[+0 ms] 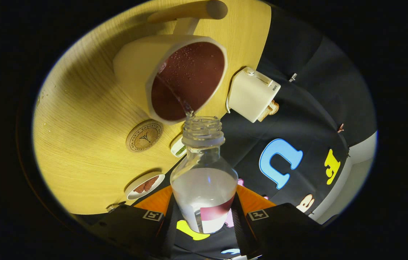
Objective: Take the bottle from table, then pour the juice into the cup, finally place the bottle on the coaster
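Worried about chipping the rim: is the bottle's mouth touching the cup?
Cannot tell. In the gripper view the bottle mouth sits right at the cup rim, overlapping it; no gap or contact shows plainly.

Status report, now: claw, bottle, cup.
Claw shut on bottle, tipped, mouth at cup rim. Thin stream running in; cup holds dark red juice. Coaster beside cup, bare.

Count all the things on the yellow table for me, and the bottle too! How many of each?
Bottles: 1, held between the gripper fingers
Cups: 1
Coasters: 1
Small dishes: 2
White boxes: 1
Wooden sticks: 1
Total: 7
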Available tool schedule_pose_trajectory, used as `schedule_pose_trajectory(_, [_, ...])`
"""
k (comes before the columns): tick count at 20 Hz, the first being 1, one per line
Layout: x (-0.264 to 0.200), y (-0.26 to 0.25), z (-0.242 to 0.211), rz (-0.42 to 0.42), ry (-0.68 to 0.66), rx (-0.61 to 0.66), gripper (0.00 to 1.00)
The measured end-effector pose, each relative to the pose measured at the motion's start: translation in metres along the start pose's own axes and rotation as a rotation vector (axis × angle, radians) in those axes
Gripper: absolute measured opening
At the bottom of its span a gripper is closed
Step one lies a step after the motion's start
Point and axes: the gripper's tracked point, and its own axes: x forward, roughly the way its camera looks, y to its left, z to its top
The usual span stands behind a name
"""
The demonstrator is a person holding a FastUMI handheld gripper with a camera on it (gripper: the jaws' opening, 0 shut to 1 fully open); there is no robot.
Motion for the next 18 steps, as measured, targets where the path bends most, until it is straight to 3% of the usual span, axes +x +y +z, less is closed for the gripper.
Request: schedule_pose_trajectory(18, [-0.001,-0.033,-0.007,-0.033,-0.024,-0.083,0.70])
